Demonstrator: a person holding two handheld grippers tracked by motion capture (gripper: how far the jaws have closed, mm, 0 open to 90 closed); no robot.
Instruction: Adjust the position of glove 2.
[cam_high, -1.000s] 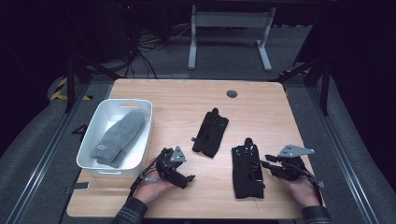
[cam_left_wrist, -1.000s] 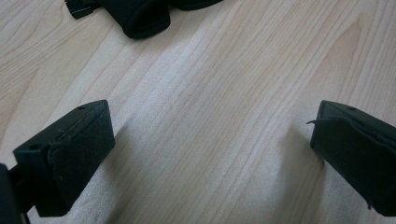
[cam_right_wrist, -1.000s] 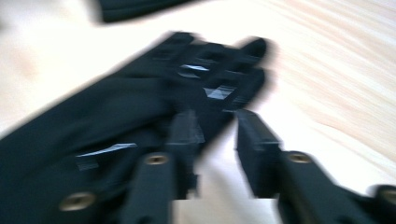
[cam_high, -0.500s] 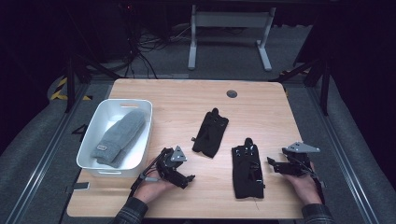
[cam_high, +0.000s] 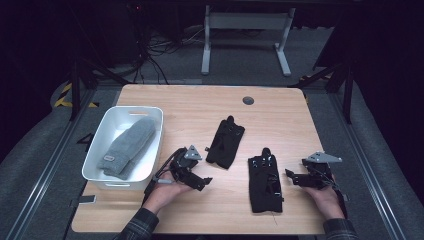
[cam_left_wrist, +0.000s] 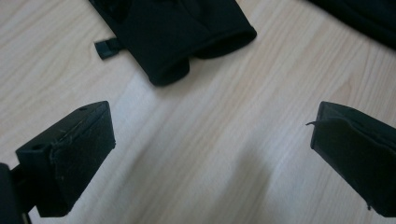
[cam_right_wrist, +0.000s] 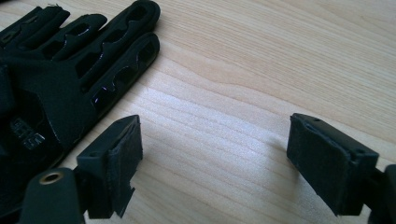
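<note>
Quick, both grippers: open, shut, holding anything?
Left gripper: open, empty.
Right gripper: jaws just opened, empty, beside the black glove.

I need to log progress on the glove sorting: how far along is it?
Done: the grey mittens lie in the white bin. In hand: nothing. The right gripper has just been opening, with bare table between its jaws, beside the near black glove. The left gripper is open below the far black glove. Left: both black gloves lie on the table, probably next to handle.
</note>
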